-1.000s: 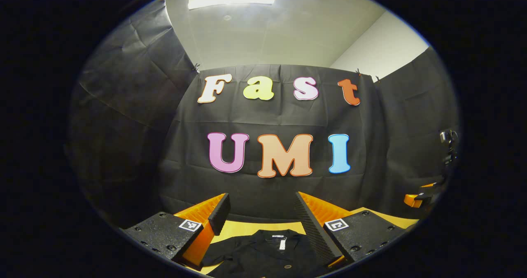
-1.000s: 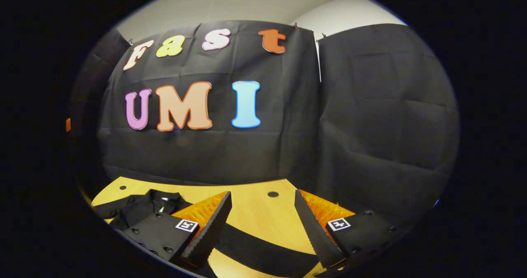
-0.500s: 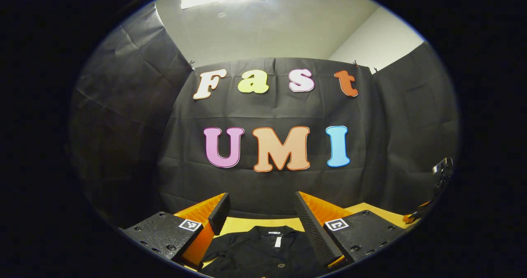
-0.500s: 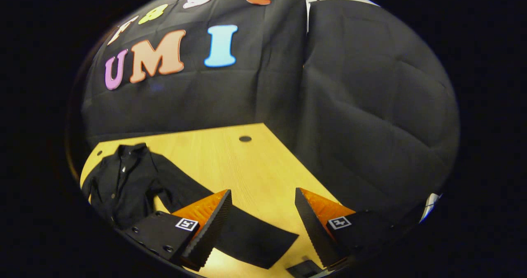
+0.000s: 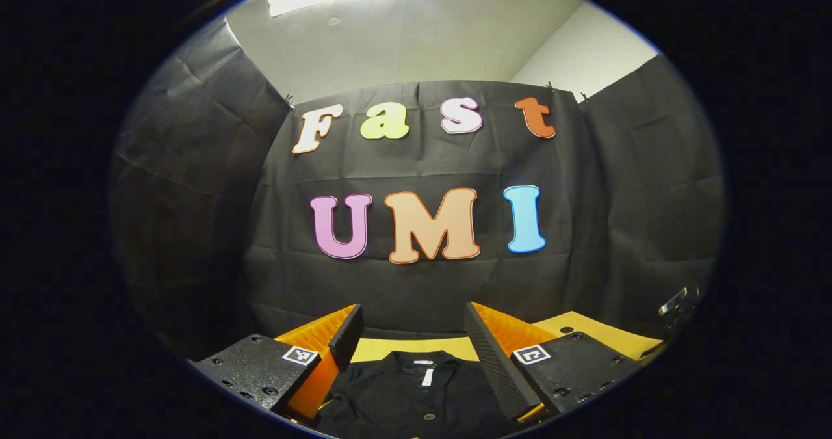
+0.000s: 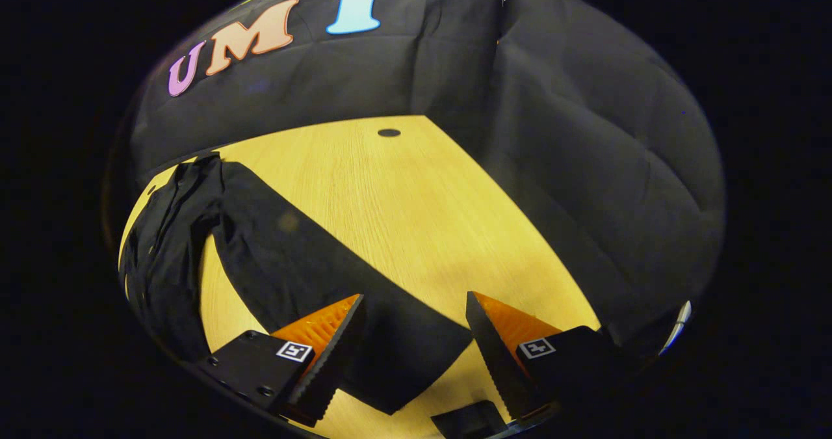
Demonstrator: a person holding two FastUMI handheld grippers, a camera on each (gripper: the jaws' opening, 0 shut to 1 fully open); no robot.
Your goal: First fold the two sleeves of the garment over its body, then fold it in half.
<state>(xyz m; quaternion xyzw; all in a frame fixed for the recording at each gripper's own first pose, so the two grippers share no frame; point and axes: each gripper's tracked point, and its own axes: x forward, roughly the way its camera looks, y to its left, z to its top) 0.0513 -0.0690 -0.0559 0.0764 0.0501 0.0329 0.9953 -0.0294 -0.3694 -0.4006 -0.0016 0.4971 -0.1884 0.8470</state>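
Observation:
A black button-up shirt (image 5: pixel 416 393) lies flat on the wooden table (image 5: pixel 416 348), collar toward the back wall. In the left gripper view my left gripper (image 5: pixel 413 341) hovers open above its collar and placket, nothing between the fingers. In the right gripper view the shirt's body (image 6: pixel 162 244) lies at the left and one long sleeve (image 6: pixel 325 283) stretches across the table (image 6: pixel 422 218) toward me. My right gripper (image 6: pixel 416 335) is open just above the sleeve's cuff end (image 6: pixel 403 361), one finger over the cloth, the other over bare wood.
Black cloth walls close the table at the back and right. A small round hole (image 6: pixel 389 132) sits in the tabletop near the far corner. A small dark object (image 6: pixel 468 419) lies at the table's near edge under my right gripper.
My right gripper has tilted down and moved closer to the table, so the sleeve's cuff now sits right below its fingers. My left gripper drifted slightly, with more of the shirt in view.

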